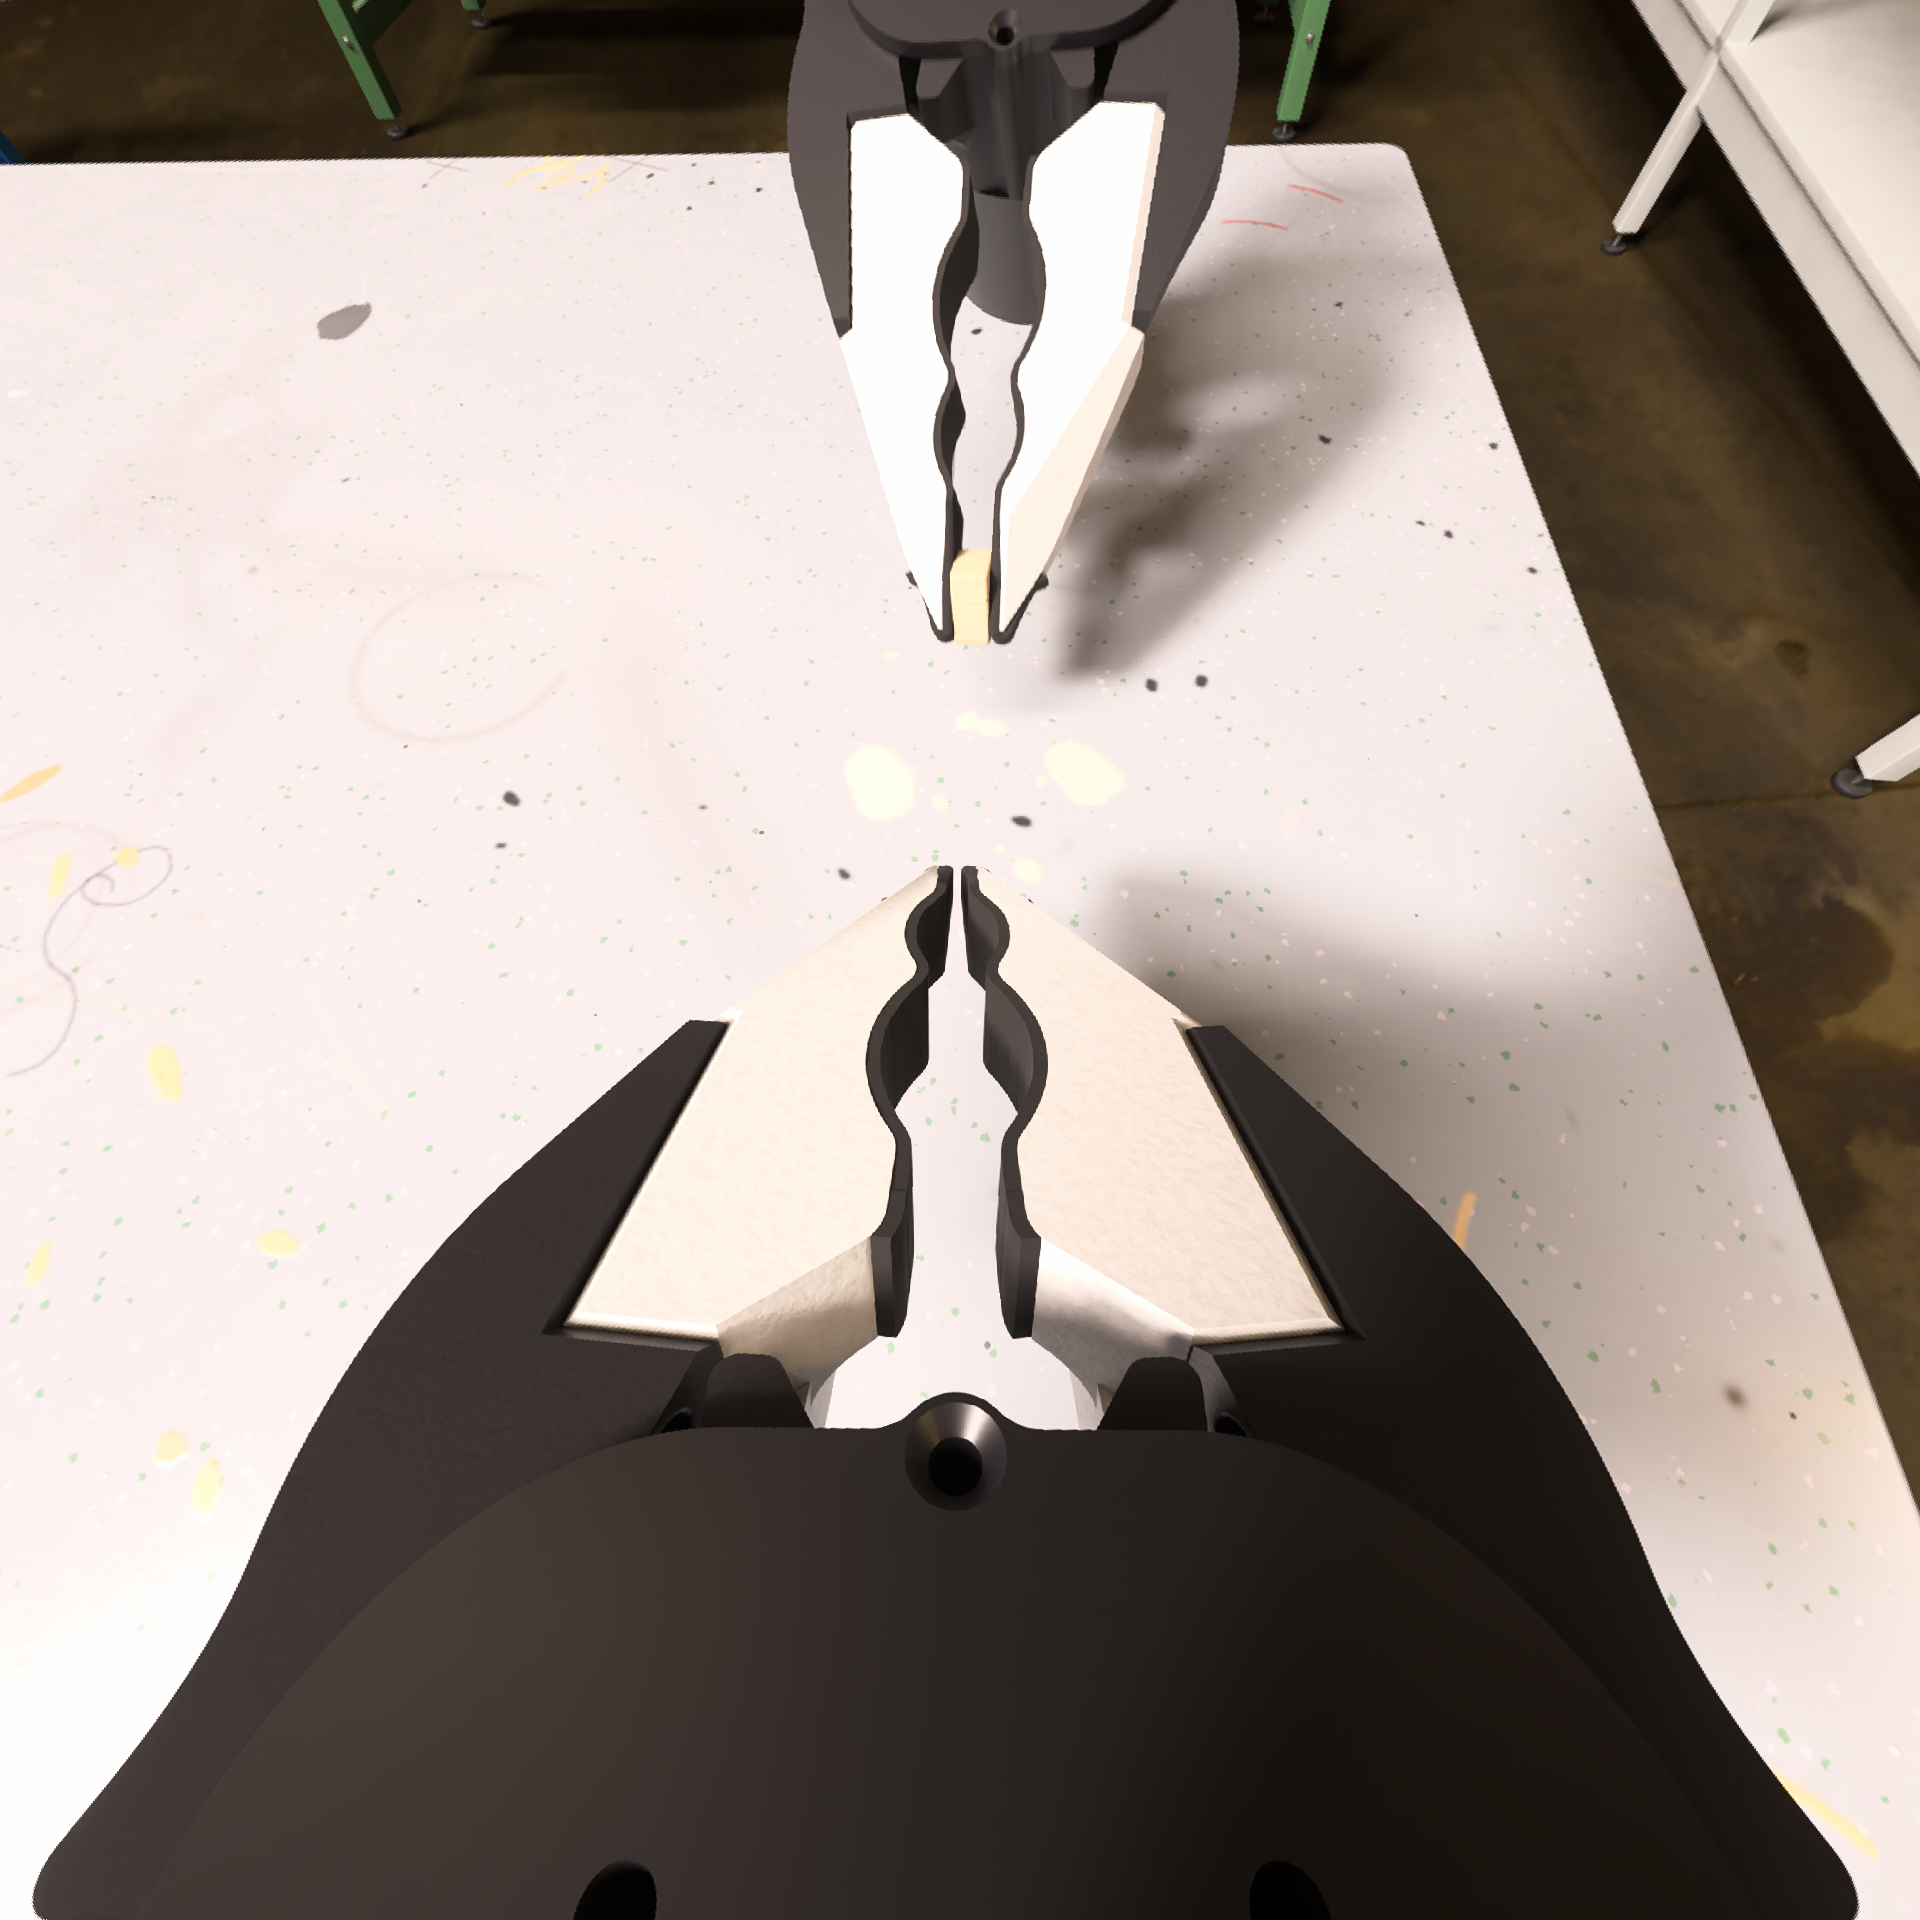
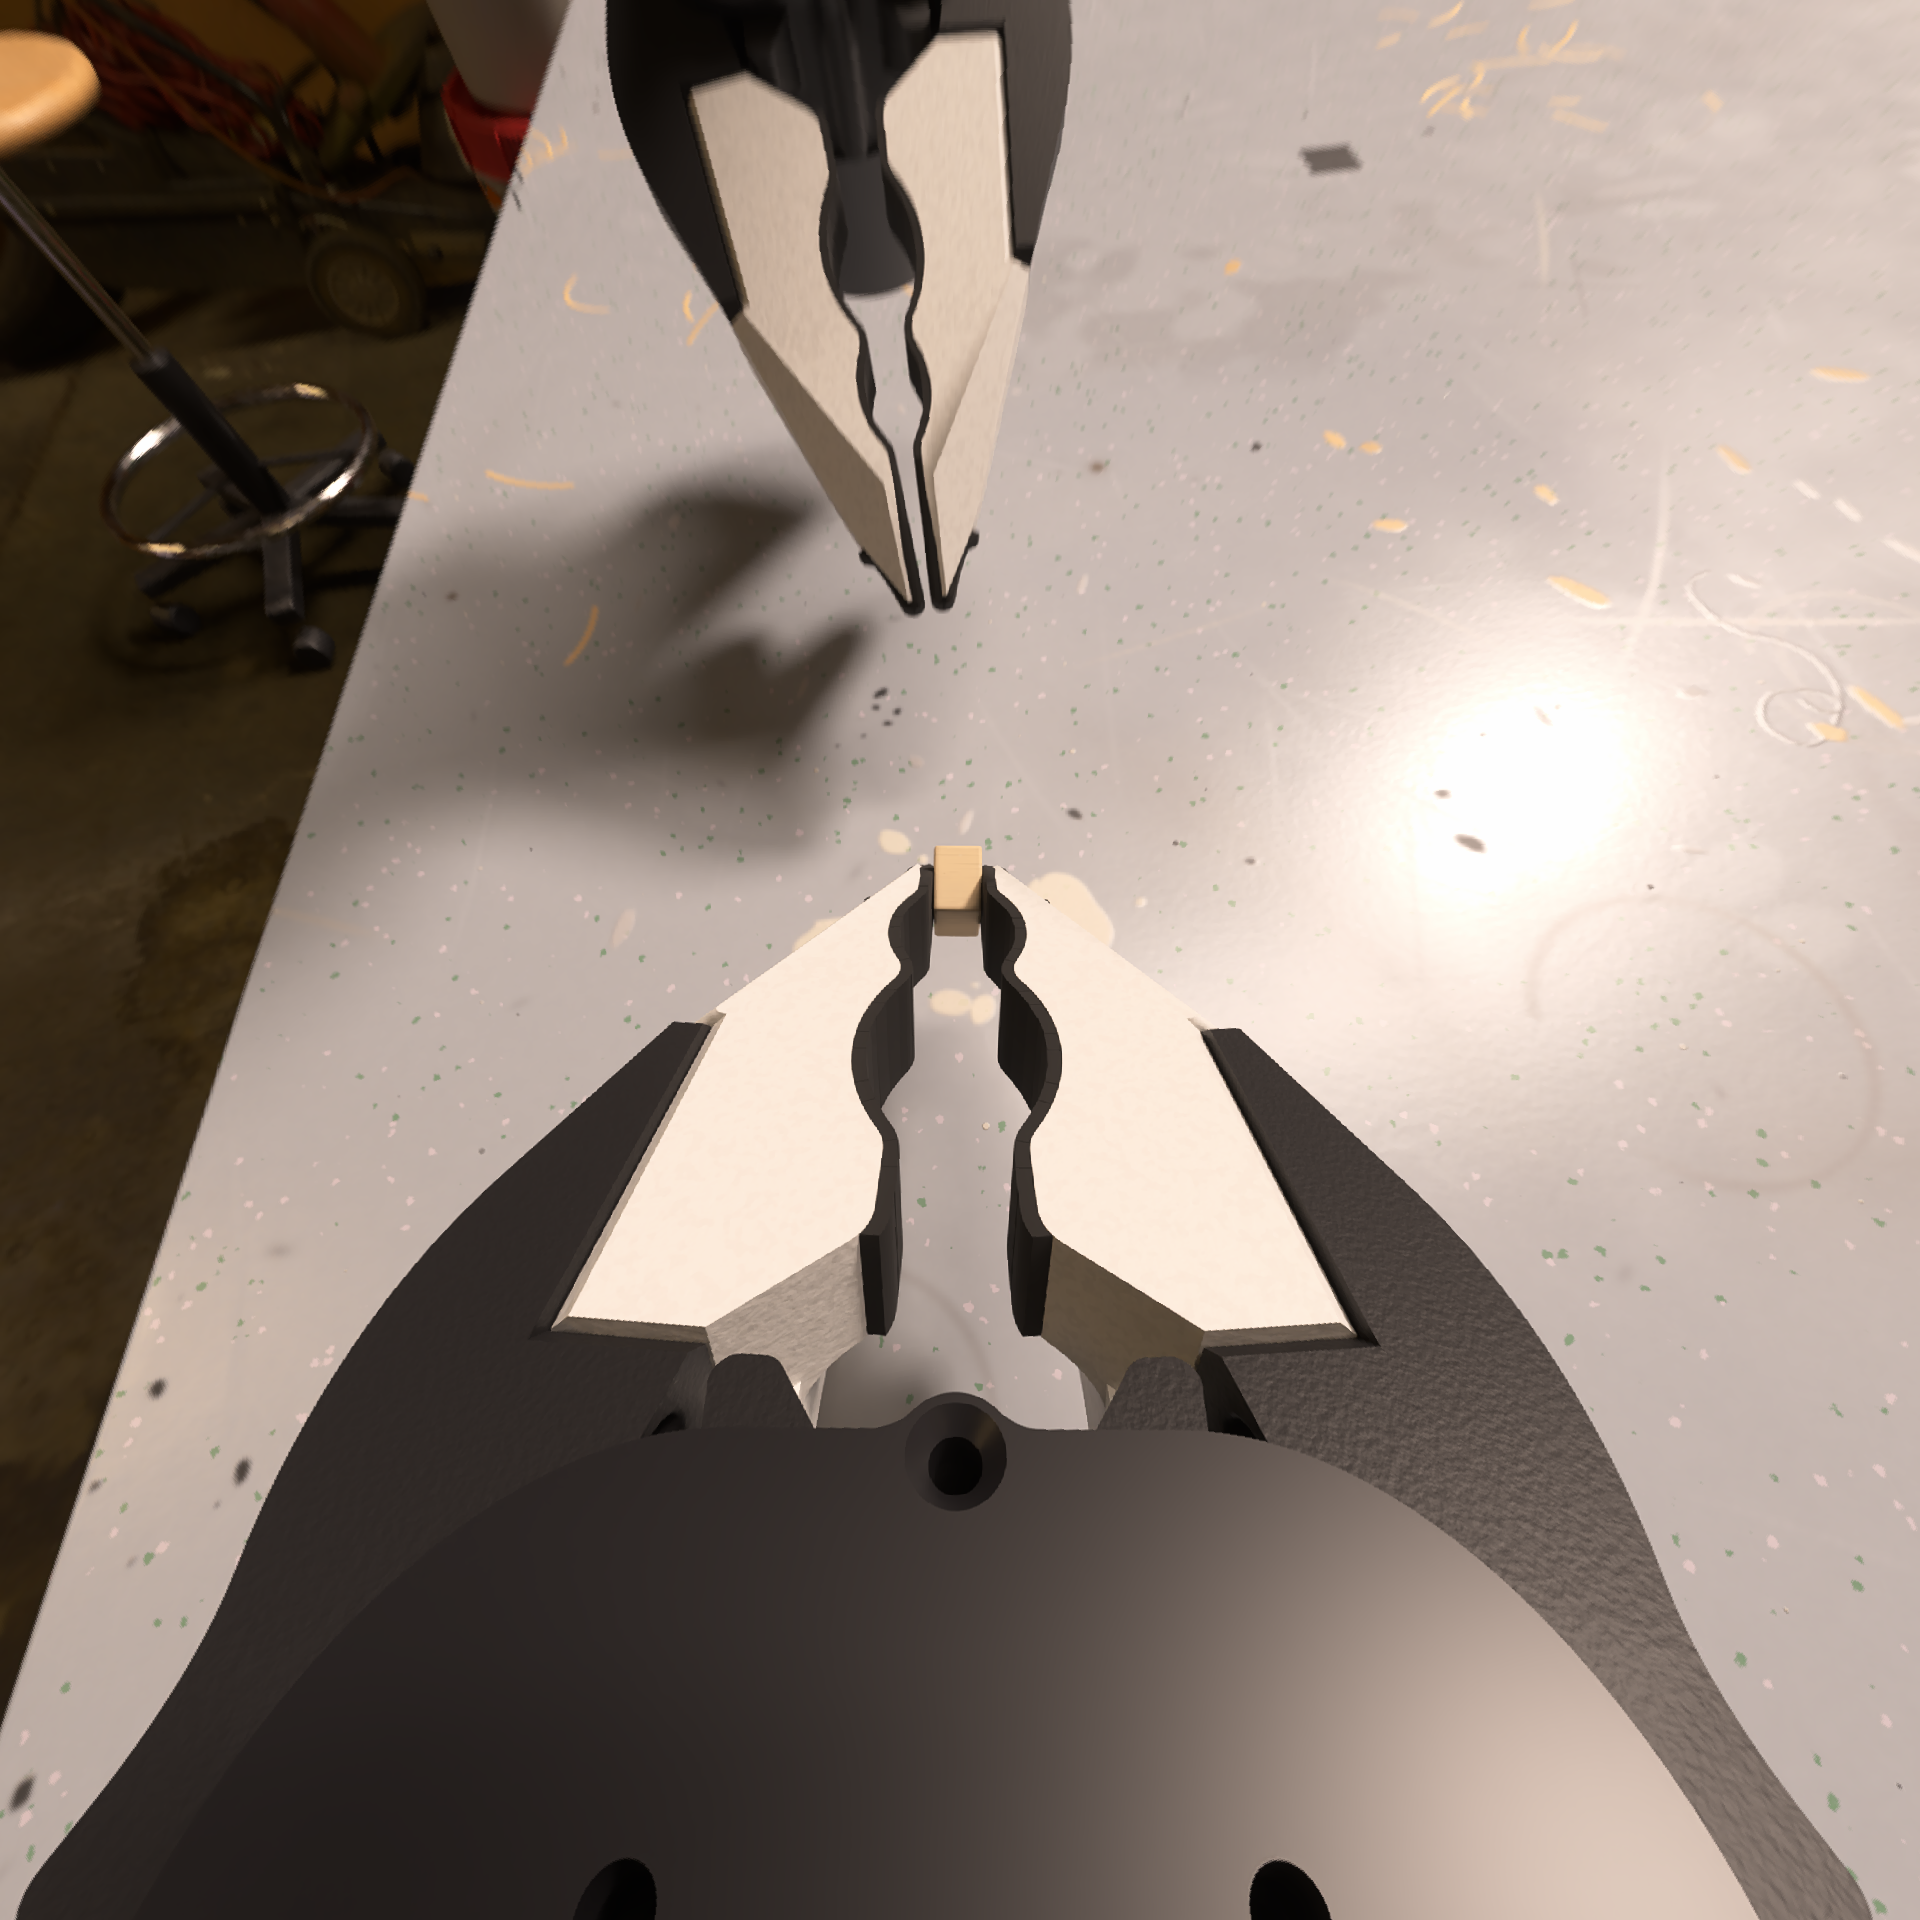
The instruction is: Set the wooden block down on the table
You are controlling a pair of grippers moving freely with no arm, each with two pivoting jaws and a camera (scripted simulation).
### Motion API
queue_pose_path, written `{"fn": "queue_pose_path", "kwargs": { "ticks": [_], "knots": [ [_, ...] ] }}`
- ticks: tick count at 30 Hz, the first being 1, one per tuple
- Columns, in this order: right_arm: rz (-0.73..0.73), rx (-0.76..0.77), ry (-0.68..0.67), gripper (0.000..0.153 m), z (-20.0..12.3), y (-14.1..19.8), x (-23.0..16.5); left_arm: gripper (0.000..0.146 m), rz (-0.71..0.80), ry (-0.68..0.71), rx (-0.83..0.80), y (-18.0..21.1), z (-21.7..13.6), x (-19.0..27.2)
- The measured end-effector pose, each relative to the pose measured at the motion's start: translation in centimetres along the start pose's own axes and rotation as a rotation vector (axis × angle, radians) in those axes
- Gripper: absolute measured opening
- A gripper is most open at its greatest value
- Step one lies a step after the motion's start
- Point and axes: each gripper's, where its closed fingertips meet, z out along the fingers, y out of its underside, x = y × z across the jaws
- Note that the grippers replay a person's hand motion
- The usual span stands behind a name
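A small pale wooden block (image 2: 957, 891) is pinched between the tips of my right gripper (image 2: 957, 883), held above the white speckled table (image 2: 1351, 935). In the left wrist view the same block (image 1: 968, 600) shows between the right gripper's tips (image 1: 969, 629), facing me across the table. My left gripper (image 1: 957, 875) is shut and empty, its tips nearly touching, hovering over the table (image 1: 416, 520). In the right wrist view it (image 2: 928, 603) points towards the block from the far side, a gap apart.
The table's right edge (image 1: 1621, 727) drops to a dark floor with a white shelf frame (image 1: 1766, 156). Green legs (image 1: 364, 62) stand beyond the far edge. In the right wrist view a stool base (image 2: 249, 499) stands left of the table edge.
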Motion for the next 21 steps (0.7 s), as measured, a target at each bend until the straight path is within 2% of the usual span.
{"fn": "queue_pose_path", "kwargs": {
  "ticks": [2,10,21],
  "knots": [
    [-0.006,-0.036,-0.003,0.008,0.4,0.4,-0.1,0.001,0.012,-0.006,-0.015,0.1,-0.1,0.0],
    [-0.018,-0.022,0.01,0.008,0.4,0.2,0.0,0.002,0.019,0.006,-0.054,1.0,0.3,0.2],
    [-0.052,-0.205,0.022,0.008,1.9,2.9,-0.1,0.001,0.05,0.015,-0.16,3.2,1.7,0.7]
  ]
}}
